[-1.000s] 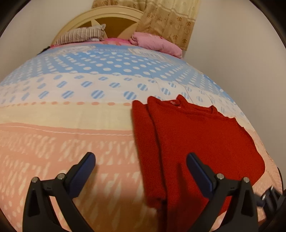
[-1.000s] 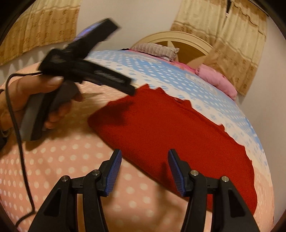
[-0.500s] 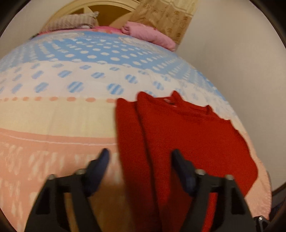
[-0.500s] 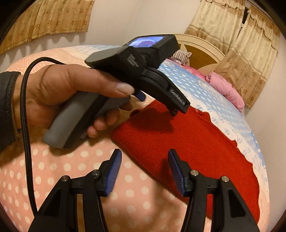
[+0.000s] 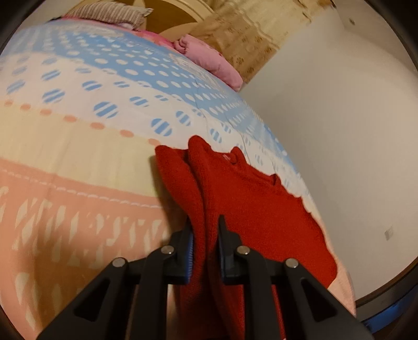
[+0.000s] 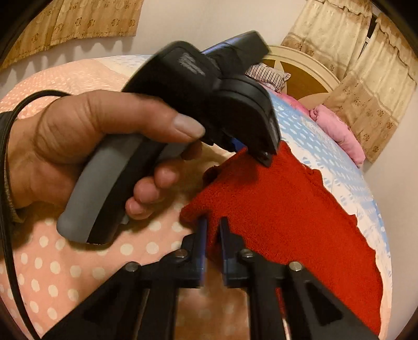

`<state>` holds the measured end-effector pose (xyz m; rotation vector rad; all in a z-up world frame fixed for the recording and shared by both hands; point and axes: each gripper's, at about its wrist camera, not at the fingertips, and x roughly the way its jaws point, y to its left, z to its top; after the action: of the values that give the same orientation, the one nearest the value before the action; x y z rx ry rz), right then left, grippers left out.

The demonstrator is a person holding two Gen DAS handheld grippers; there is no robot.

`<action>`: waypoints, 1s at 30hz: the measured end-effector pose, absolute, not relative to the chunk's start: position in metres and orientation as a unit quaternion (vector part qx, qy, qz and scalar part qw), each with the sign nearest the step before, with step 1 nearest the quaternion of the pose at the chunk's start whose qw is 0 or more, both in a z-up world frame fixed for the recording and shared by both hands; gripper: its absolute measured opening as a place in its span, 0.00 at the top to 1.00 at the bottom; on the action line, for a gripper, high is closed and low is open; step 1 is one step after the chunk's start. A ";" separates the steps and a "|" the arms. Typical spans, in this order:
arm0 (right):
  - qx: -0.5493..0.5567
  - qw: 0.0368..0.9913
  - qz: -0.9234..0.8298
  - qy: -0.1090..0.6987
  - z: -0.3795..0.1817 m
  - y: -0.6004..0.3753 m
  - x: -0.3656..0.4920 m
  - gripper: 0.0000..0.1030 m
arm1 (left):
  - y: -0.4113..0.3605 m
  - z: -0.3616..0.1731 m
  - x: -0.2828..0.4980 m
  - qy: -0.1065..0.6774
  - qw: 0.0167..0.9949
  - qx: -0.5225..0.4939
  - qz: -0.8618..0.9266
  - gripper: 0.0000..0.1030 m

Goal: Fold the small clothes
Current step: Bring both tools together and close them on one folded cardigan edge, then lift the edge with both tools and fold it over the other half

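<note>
A small red knitted sweater [image 5: 250, 198] lies on the bed with its left side folded over. My left gripper [image 5: 205, 230] is shut on the sweater's folded left edge. In the right wrist view the sweater [image 6: 287, 209] spreads to the right, and my right gripper [image 6: 213, 227] is shut on its near corner. The left gripper's black body, held in a hand [image 6: 86, 146], comes down onto the sweater's far left edge; its fingertips are hidden there.
The bedspread [image 5: 78, 157] is patterned in blue, white, cream and pink. A pink pillow [image 5: 209, 60] and a striped pillow [image 5: 109, 13] lie at the headboard. A wall [image 5: 339, 130] runs close along the bed's right edge. A black cable [image 6: 5, 209] trails from the hand.
Both grippers were open and have shut on the sweater. The left one moved right and down onto the folded left edge; the right one moved forward onto the near corner.
</note>
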<state>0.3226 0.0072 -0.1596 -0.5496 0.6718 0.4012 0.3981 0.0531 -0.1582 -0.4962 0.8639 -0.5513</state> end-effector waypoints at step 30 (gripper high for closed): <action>-0.202 0.912 0.182 0.306 -0.142 -0.014 0.315 0.93 | 0.048 -0.155 0.421 0.427 0.825 -0.264 -0.258 0.85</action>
<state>0.3152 -0.0144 -0.1415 -0.4163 0.6311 0.3758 0.4206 0.0477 -0.1545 -0.5613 0.9074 -0.5485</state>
